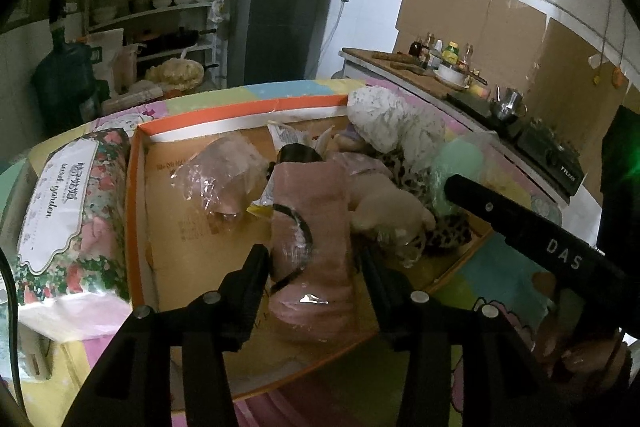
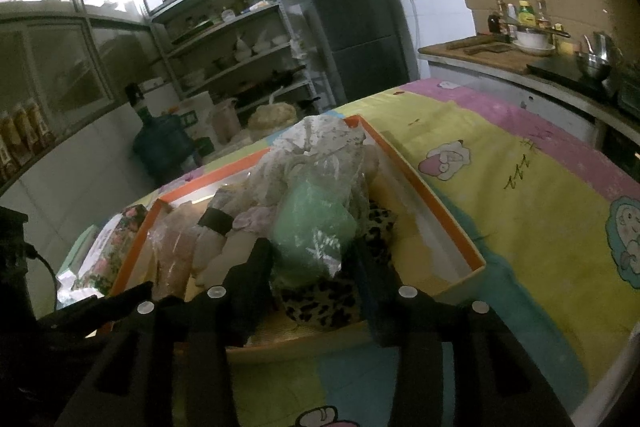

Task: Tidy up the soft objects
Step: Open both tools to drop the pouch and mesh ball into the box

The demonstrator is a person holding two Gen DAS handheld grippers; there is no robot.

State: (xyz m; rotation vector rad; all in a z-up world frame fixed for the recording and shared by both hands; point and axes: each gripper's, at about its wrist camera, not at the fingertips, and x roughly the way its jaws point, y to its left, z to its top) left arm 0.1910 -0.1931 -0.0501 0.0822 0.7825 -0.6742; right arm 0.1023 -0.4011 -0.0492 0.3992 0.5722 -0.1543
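Two hand-held grippers tilt down over an orange-rimmed cardboard box (image 1: pixel 240 113) that sits on a pastel cartoon-print cloth (image 2: pixel 520 211).

The left gripper (image 1: pixel 314 259) angles into the box's near half, its jaws standing apart on either side of a pink bundle (image 1: pixel 310 223) wrapped in clear film. The left finger (image 1: pixel 252 271) sits just beside the bundle, the other finger slightly clear of it, so no firm grip shows. The bundle lies on the box floor with its long axis running away from the camera, a black band at its far end.

The right gripper (image 2: pixel 312 267) also points down, jaws parted around a mint-green bagged item (image 2: pixel 312 223). Whether the pads press it cannot be told. That item stands roughly upright atop a leopard-print fabric (image 2: pixel 320 301) at the box's near right corner.

In the left view the right gripper's dark body crosses the lower right, a hand (image 1: pixel 580 355) beneath it.

A floral tissue pack (image 1: pixel 68 211) lies outside the box, along its left wall.
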